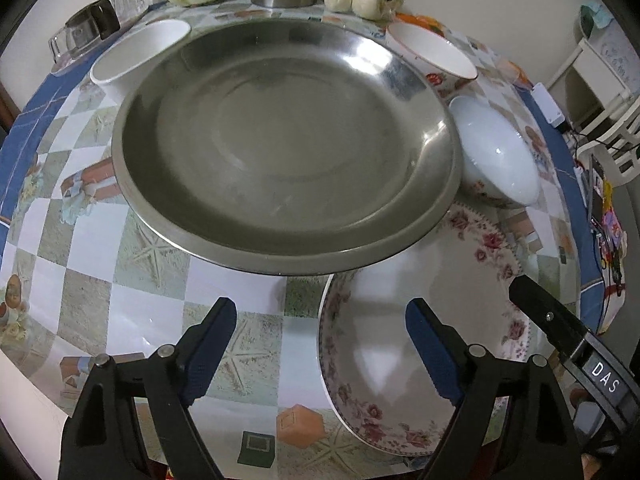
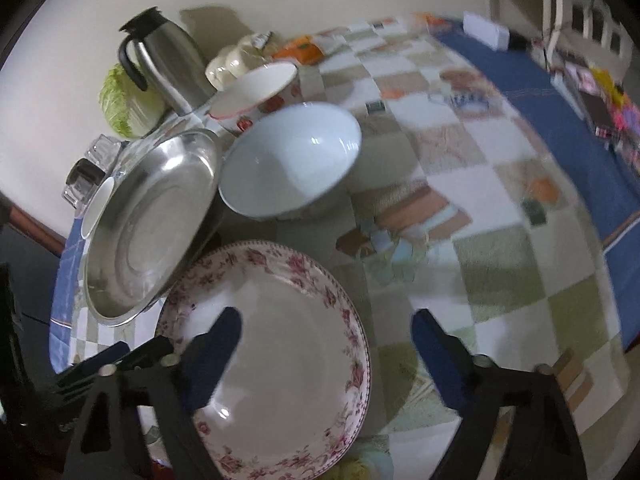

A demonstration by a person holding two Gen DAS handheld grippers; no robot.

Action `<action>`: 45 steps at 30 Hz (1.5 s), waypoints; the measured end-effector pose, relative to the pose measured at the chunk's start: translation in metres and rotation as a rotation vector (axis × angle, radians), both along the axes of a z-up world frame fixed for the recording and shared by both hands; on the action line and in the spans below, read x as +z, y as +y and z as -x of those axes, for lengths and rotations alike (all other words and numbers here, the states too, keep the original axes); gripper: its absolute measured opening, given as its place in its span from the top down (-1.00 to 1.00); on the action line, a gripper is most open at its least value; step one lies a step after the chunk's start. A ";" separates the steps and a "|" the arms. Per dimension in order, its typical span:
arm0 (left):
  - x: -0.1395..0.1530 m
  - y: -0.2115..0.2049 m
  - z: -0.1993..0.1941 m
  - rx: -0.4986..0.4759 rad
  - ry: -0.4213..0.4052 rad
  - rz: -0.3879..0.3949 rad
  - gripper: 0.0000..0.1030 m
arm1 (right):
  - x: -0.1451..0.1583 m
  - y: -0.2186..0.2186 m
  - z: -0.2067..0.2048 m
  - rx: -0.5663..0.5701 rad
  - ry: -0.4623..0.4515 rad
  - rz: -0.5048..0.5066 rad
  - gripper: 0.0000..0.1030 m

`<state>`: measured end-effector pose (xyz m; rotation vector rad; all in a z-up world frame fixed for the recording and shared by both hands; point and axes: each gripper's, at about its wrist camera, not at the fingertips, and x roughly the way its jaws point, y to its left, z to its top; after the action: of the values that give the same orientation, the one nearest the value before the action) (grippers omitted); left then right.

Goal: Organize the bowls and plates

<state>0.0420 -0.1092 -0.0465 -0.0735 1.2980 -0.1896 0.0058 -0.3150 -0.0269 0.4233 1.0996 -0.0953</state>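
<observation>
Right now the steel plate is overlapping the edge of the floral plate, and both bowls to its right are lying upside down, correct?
Not quite. The steel plate does overlap the floral plate, but the two bowls to its right, the pale blue bowl and the red-rimmed bowl, sit mouth-up. The right wrist view shows their open insides.

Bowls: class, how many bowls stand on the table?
3. A plain white bowl left of the steel dish, a red-rimmed bowl behind its right side, and a pale blue-white bowl right of it. Others may be hidden.

steel plate point(image 1: 288, 152): showing plain silver-grey
floral plate point(image 2: 272, 340): wearing pink roses on white
tablecloth point(image 1: 132, 280): showing green-white checks, blue border
</observation>
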 end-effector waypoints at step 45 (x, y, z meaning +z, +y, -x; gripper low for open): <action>-0.034 -0.034 -0.005 -0.084 0.106 0.105 0.47 | -0.040 -0.052 0.020 -0.136 0.118 -0.245 0.66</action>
<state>0.0468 -0.1432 -0.0801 -0.1196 1.3976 -0.3293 -0.0141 -0.3674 -0.0664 0.7195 1.2024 -0.1068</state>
